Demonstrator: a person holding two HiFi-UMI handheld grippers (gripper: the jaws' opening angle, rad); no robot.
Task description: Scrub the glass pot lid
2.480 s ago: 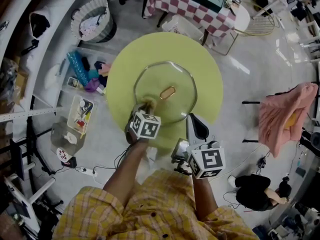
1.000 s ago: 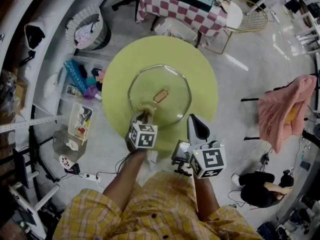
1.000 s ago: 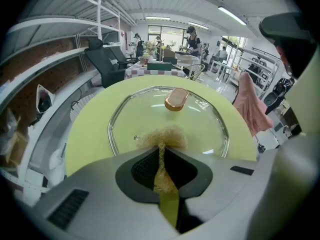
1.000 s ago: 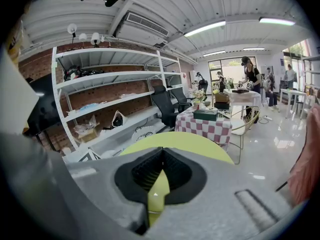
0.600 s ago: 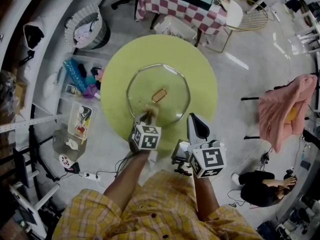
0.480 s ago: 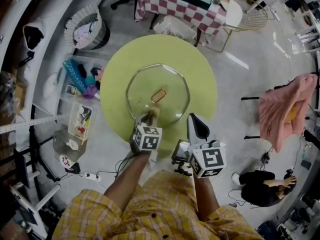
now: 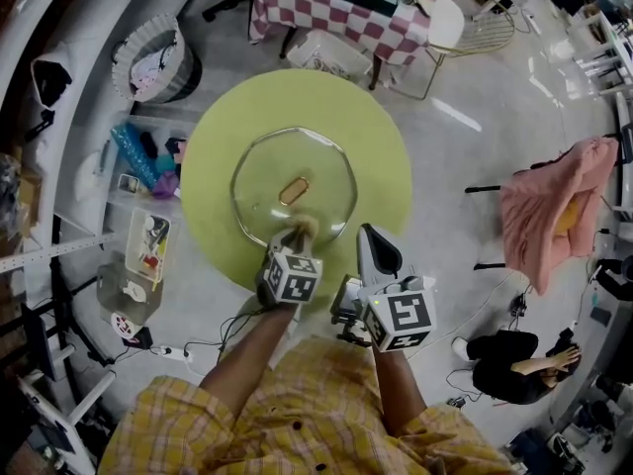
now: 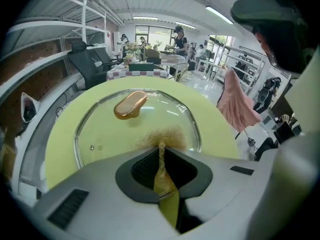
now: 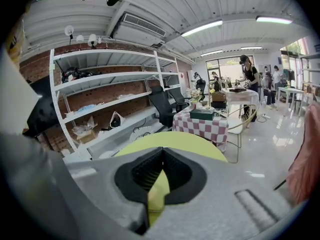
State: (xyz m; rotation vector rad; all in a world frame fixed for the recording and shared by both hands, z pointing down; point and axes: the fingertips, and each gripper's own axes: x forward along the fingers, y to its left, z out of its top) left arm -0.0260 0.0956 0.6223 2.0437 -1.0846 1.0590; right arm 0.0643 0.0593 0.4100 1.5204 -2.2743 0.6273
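Glass pot lid (image 7: 321, 194) lies flat near the middle of the round yellow-green counter (image 7: 381, 151), its brown handle (image 7: 293, 189) on top. A band of bare counter shows all round the rim, broadest on the far and right sides.

Left gripper (image 7: 295, 241): fingers clenched on a golden fibrous scrubber (image 7: 298, 230). In the left gripper view the scrubber (image 8: 161, 135) is pinched between the fingers of this gripper (image 8: 161, 148), and its tuft rests on the glass (image 8: 107, 129) just inside the near rim, well short of the handle (image 8: 130, 105). The counter (image 8: 56, 144) runs past the lid on both sides.

Right gripper (image 7: 372, 236): fingers clenched together, nothing between them. In the head view its tip lies over the near right margin of the counter, beside the lid and apart from it. The right gripper view shows the gripper (image 9: 162, 152) looking level across the counter (image 9: 172, 140) toward a checkered table (image 9: 202, 123).

Around the counter, open floor (image 7: 465, 166) lies to the right. A basket (image 7: 148, 62) and storage bins (image 7: 143, 245) stand on the left, and the checkered table (image 7: 336, 13) stands just past the far edge.
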